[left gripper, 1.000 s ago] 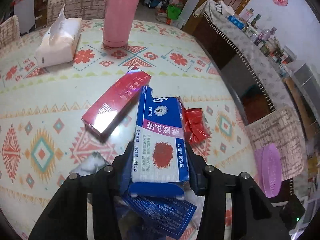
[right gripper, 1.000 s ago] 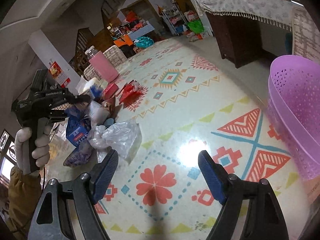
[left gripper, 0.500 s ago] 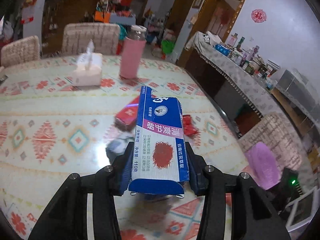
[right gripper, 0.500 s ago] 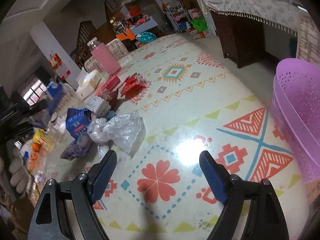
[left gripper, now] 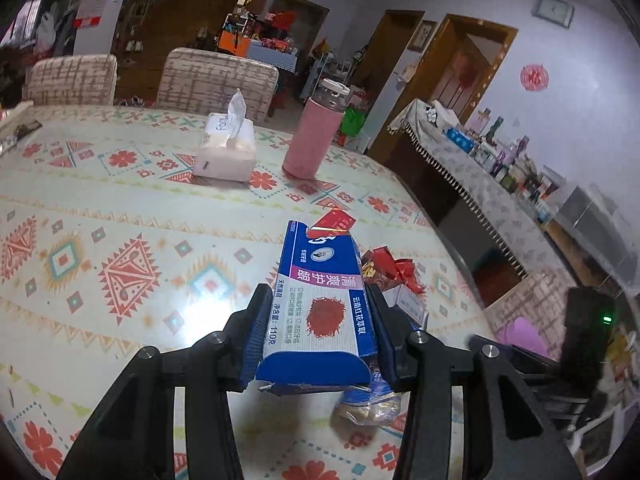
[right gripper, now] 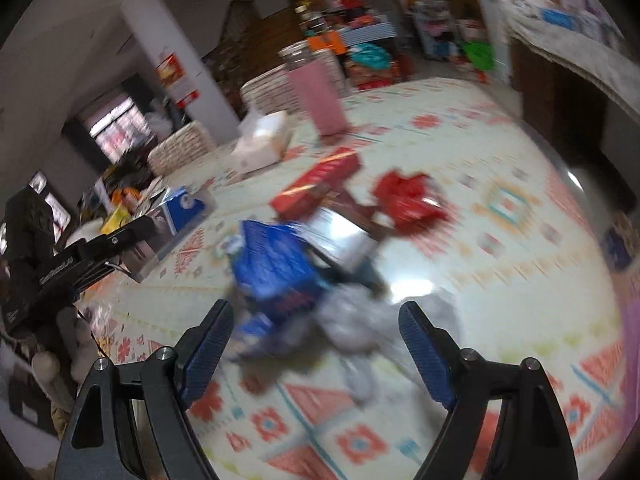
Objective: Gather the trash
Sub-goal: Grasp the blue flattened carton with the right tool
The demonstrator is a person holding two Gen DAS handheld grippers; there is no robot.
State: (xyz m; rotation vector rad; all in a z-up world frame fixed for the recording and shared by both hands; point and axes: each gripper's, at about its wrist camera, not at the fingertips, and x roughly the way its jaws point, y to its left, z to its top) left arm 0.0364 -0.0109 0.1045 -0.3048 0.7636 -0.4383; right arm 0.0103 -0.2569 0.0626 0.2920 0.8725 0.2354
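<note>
My left gripper (left gripper: pixel 318 312) is shut on a blue-and-white toothpaste box (left gripper: pixel 320 300) and holds it above the table. It also shows at the left of the right wrist view (right gripper: pixel 186 210). My right gripper (right gripper: pixel 316 330) is open and empty, just in front of a trash pile: a blue packet (right gripper: pixel 276 264), a crumpled clear plastic bag (right gripper: pixel 360 316), a red carton (right gripper: pixel 316 190) and a red wrapper (right gripper: pixel 408 200). The right wrist view is blurred. The purple basket (left gripper: pixel 520 334) sits beyond the table's right edge.
A tissue box (left gripper: pixel 226 150) and a pink bottle (left gripper: pixel 314 140) stand at the far side of the patterned table (left gripper: pixel 100 240). Two chairs (left gripper: pixel 216 80) stand behind it. A cluttered sideboard (left gripper: pixel 480 176) runs along the right wall.
My left gripper has risen higher with the toothpaste box and now looks out over the table. My right gripper has swung left from the basket side to face the trash pile.
</note>
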